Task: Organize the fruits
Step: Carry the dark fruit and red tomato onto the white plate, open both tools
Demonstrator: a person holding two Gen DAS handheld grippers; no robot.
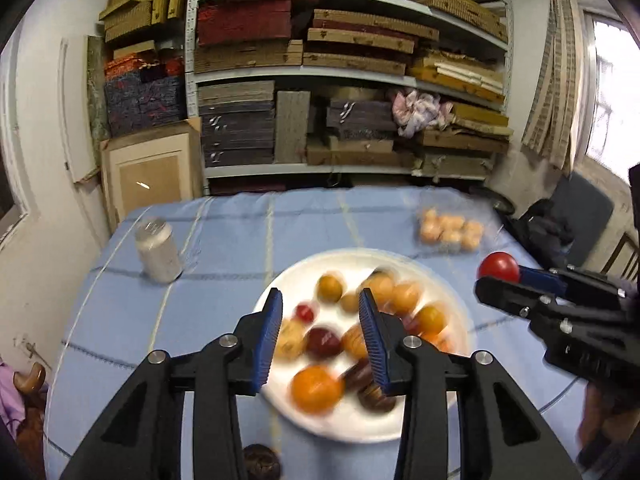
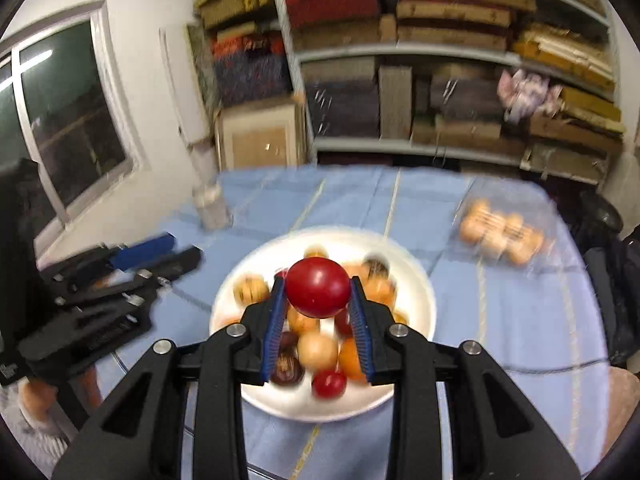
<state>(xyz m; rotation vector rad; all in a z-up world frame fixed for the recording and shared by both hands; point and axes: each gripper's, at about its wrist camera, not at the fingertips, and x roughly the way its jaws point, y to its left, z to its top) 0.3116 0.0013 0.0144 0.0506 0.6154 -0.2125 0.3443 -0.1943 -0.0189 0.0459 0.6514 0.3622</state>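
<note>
A white plate point(image 1: 276, 396) heaped with several orange, yellow and dark red fruits sits mid-table, also in the right wrist view point(image 2: 420, 292). My right gripper point(image 2: 318, 292) is shut on a red round fruit point(image 2: 318, 286) and holds it above the plate; it shows at the right of the left wrist view point(image 1: 494, 274), with the fruit point(image 1: 498, 266) at its tip. My left gripper point(image 1: 320, 312) is open and empty above the plate's near side; it shows at the left of the right wrist view point(image 2: 176, 250).
A clear pack of orange fruits point(image 1: 450, 230) lies at the back right of the blue tablecloth point(image 1: 224, 240), also in the right wrist view point(image 2: 502, 236). A white can point(image 1: 158, 250) stands at the back left. Shelves of boxes point(image 1: 348, 80) rise behind the table.
</note>
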